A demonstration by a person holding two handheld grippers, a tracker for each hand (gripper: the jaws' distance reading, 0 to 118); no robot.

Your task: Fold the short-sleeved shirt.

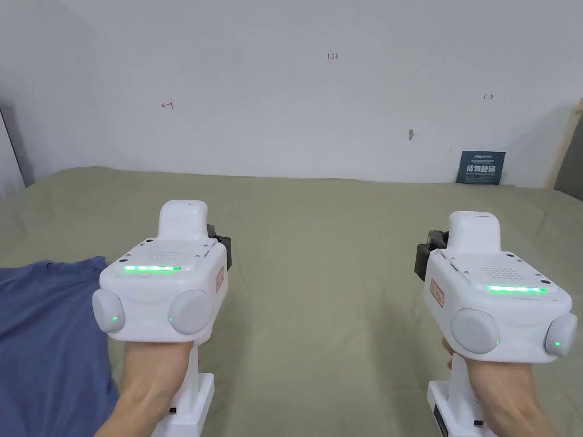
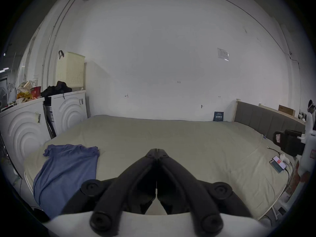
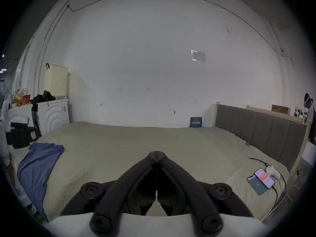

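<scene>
Both grippers hover above the bed (image 1: 319,227), jaws pressed together with nothing between them: left gripper (image 2: 157,149), right gripper (image 3: 156,152). The blue shirt (image 2: 68,169) lies crumpled at the bed's left edge, partly cut off in the head view and untouched.

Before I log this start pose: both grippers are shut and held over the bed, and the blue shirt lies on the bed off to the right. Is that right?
Not quite: the side is wrong. The blue shirt lies to the left, beside the left gripper, as the head view shows. The rest holds: the left gripper and the right gripper are shut, above the bed.
</scene>
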